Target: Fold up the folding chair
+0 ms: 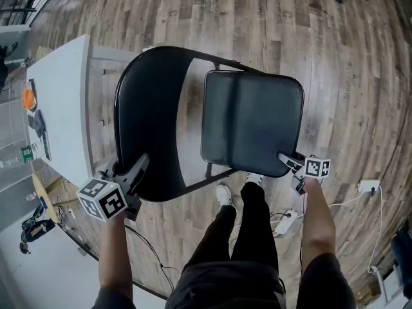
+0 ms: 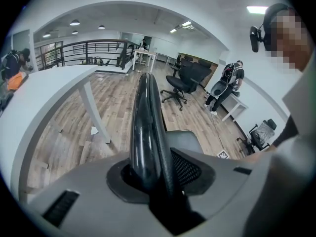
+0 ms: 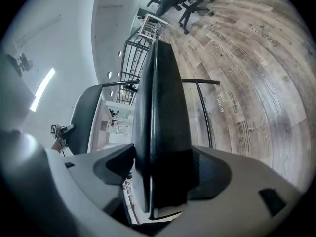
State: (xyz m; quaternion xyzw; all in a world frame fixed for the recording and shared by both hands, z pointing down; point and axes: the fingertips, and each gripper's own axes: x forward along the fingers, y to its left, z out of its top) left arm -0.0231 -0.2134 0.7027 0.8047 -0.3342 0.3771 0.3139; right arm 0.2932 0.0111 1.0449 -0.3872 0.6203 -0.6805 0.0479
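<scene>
Wood-plank floor (image 1: 335, 56) under folding chair (image 1: 222, 140), left gripper (image 1: 131, 168) jaws tight on backrest (image 1: 151, 118), right gripper (image 1: 288, 161) jaws tight on seat (image 1: 257, 118).

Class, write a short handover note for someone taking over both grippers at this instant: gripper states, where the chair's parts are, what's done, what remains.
Left gripper: jaws closed on the near end of the backrest.
Right gripper: jaws closed on the near corner of the seat.
The folding chair stands open on the wood floor, beside a white table.
Done: both grips taken.
To do: fold the seat and backrest together, likely by lifting the seat.
</scene>
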